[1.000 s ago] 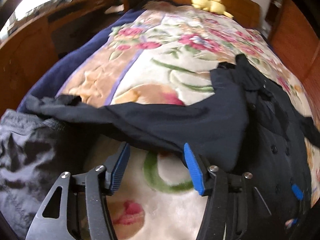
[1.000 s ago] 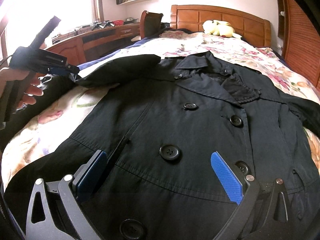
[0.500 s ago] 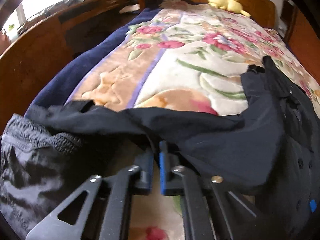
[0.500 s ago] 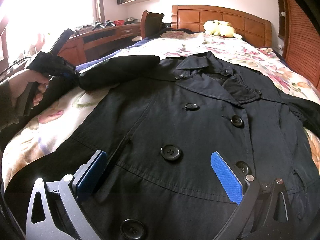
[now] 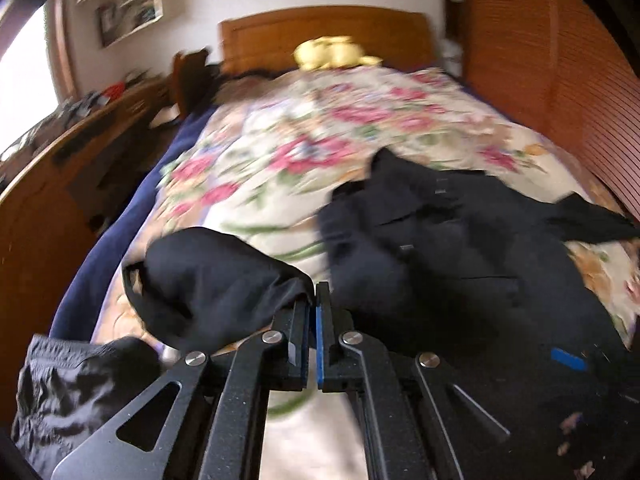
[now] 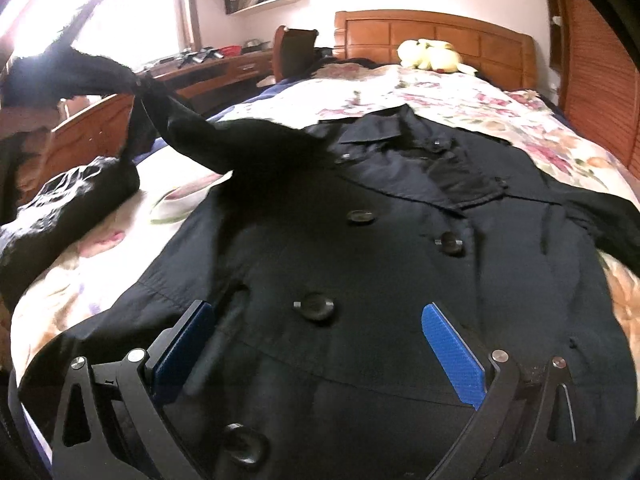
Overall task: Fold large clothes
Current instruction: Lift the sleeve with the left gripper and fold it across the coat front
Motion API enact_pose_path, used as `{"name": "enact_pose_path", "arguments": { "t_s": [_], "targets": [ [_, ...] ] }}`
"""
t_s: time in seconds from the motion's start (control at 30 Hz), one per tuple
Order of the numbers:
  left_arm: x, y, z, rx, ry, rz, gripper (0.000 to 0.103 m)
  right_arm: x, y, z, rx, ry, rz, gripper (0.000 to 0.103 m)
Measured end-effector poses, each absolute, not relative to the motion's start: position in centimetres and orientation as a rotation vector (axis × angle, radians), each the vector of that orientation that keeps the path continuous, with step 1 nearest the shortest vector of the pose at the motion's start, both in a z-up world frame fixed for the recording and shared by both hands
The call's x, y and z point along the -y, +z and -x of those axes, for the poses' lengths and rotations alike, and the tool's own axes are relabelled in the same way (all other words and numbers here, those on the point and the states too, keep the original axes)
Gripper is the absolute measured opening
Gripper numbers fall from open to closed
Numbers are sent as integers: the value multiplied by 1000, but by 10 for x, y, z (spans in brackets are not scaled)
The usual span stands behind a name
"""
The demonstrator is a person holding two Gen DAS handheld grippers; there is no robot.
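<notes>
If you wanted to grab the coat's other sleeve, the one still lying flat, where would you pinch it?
Probably at the cuff end of the flat sleeve, coming from the bed's outer side. It stretches away from the coat toward the bed's edge, so its loose tip is free to lift and carry across the buttoned front.

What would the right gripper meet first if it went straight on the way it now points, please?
Most likely the coat: the right gripper hangs open over its buttoned front, so the cloth lies right ahead.
</notes>
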State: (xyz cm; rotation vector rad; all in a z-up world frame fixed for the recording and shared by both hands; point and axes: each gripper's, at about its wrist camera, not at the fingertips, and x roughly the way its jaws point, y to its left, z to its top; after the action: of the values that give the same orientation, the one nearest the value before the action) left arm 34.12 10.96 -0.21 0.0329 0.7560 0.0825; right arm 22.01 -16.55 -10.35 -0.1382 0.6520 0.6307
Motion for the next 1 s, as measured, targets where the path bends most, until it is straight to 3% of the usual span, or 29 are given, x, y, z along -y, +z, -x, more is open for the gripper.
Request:
{"name": "enact_pose_path", "arguments": {
  "t_s": [0.1, 0.17, 0.27, 1.0],
  "targets": [
    [-87, -3, -339, -798, 31, -32, 4, 178, -101, -221, -645, 601, 130, 103],
    [-78, -9, -335, -830, -25, -24, 20, 181, -102, -221, -650, 593, 124, 103],
    [-69, -13, -317, -816, -25, -55, 29, 180, -102, -220, -654, 595, 124, 103],
    [-138, -51, -161, -771, -7, 74, 33, 144, -79, -188, -552, 687, 255, 103]
  ]
}}
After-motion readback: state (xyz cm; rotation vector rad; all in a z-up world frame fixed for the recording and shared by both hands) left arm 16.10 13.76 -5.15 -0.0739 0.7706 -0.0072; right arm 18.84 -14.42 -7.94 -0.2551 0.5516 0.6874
